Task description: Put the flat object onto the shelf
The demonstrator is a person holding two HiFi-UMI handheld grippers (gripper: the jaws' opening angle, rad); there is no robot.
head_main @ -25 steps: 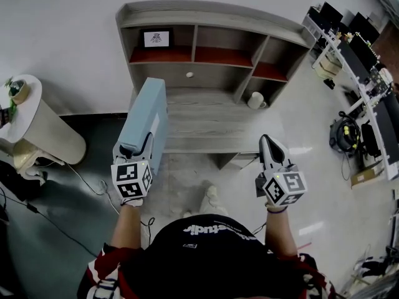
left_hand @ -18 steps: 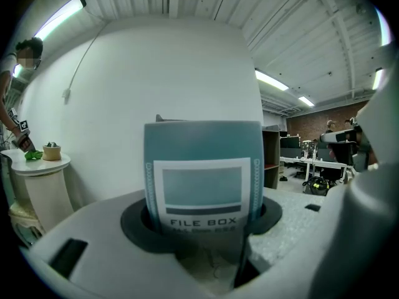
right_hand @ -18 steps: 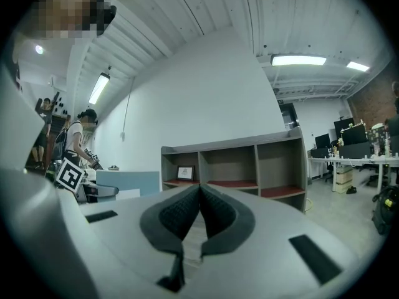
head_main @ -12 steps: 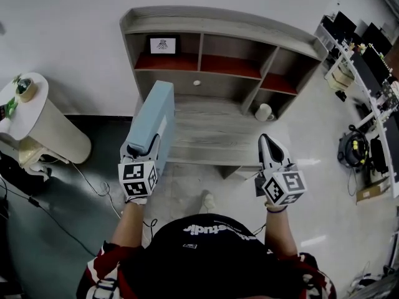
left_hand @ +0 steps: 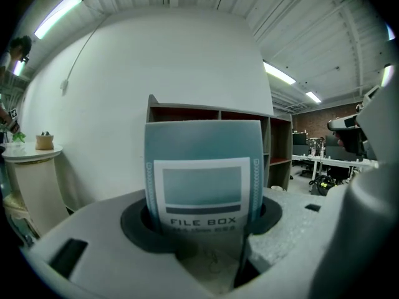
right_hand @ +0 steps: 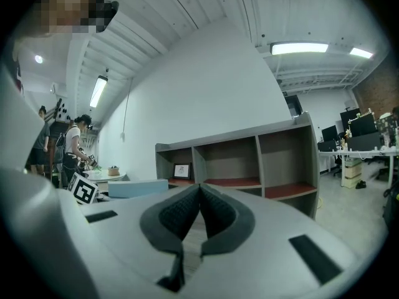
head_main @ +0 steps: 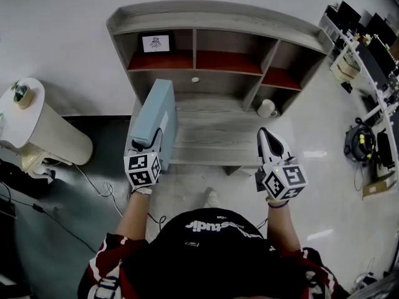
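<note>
Both nearer shelf (head_main: 218, 17) than before: left tongs (head_main: 148, 143) clamped on file box (head_main: 159, 104), right tongs (head_main: 267, 137) together

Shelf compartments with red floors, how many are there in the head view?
3: the left compartment holding a picture frame, the middle compartment beside it, and the right compartment, set lower. None seems hidden.

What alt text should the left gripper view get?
A pale blue file box, its labelled end facing the camera, fills the centre, clamped in the left claw. Behind it a wooden shelf stands against a white wall, with a round white side table at the far left.
</note>
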